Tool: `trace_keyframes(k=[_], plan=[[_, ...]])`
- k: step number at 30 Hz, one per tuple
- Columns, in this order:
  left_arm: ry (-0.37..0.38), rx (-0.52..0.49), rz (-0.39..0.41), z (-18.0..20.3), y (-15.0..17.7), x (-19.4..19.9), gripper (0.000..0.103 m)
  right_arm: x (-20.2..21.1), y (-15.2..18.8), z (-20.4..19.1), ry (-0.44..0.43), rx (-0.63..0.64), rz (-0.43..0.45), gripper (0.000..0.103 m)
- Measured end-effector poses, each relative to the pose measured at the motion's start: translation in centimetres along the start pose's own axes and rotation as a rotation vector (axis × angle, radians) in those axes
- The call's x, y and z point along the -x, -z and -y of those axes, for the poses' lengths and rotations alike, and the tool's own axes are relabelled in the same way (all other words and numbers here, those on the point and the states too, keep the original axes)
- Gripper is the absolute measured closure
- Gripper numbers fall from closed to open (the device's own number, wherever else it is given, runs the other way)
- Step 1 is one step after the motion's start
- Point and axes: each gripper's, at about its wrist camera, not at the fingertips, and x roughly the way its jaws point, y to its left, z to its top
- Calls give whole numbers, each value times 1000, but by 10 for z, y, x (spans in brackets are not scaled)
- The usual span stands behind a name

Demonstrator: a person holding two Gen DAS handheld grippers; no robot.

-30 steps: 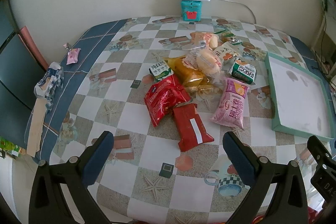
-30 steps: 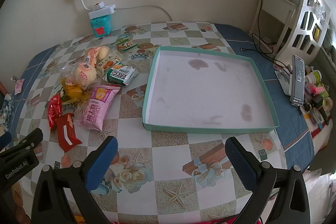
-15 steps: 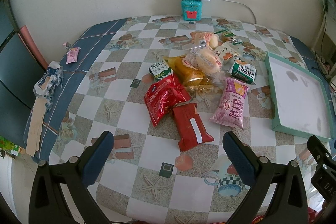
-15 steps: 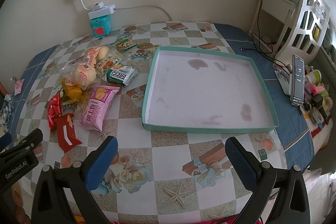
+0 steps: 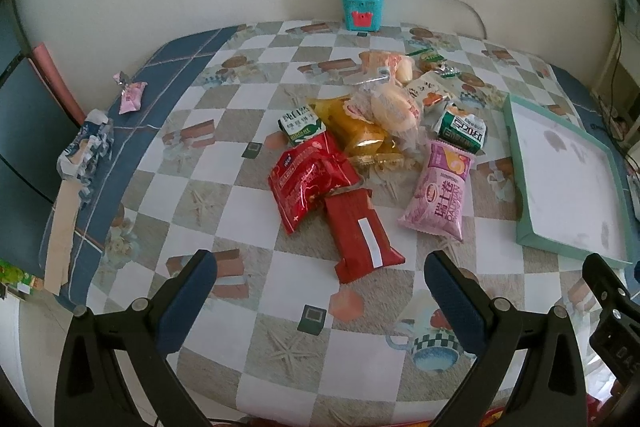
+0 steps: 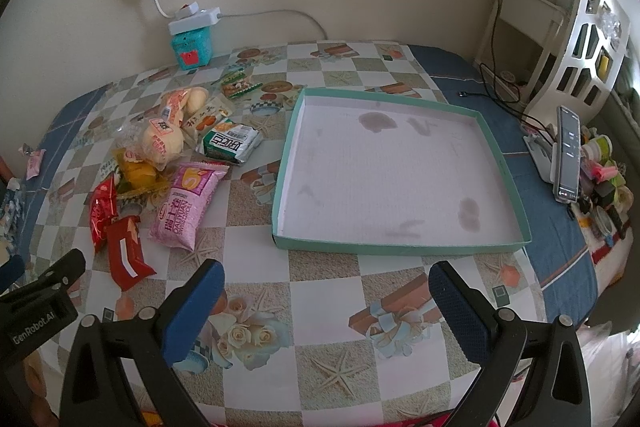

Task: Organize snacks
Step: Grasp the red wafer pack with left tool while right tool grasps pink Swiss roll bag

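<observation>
On the worktop (image 6: 328, 291), which was covered with a checkered cloth with printed pictures, the biggest thing was a shallow teal tray (image 6: 400, 250) with a white stained floor; it lay on the right part and nothing was inside it. To the left of the tray, apart from it, the snacks lay in a loose heap. Among them a pink packet (image 5: 439, 191) lay nearest to the tray, a shiny red bag (image 5: 308, 183) lay at the left of the heap, and a flat red pack with a white stripe (image 5: 360, 234) lay in front, touching the red bag. Behind these were a clear bag with pale buns (image 5: 394, 107), a yellow packet (image 5: 360, 131) and two small green-and-white packs (image 5: 462, 129) (image 5: 300, 125). A small pink candy (image 5: 131, 97) lay alone, well apart at the left edge. A teal box (image 5: 361, 9) with a white power strip on top stood at the wall. The left hand-held gripper (image 5: 320, 303) hovered above the worktop just before the red pack, its jaws spread wide and holding nothing. The right hand-held gripper (image 6: 326, 309) hovered in front of the tray, also wide apart and holding nothing.
</observation>
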Motion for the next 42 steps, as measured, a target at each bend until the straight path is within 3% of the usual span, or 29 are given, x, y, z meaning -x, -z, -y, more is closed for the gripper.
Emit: trace_keyframes(k=[5,13,17,23,32,42], plan=[[8,31,-30,-7,-8,-14,0,-9,-6,-7,-22,0,-21,0],[82,68,-124,-6,-21,-50,1,-39,-27,-30,-182,-56,-84,0],[88,55,-161,-2,-23,-67,11,-51,-41,-44,-255,-76,-91,0],[108,68,-216,-3,-24,-88,20,-74,-53,-78,-285,-26,-121,5],[118,54,-241,-2,-24,-103,21,-114,-55,-104,-273,13,-215,10],[103,44,-259,0,-27,-115,21,-138,-55,-117,-273,30,-264,20]])
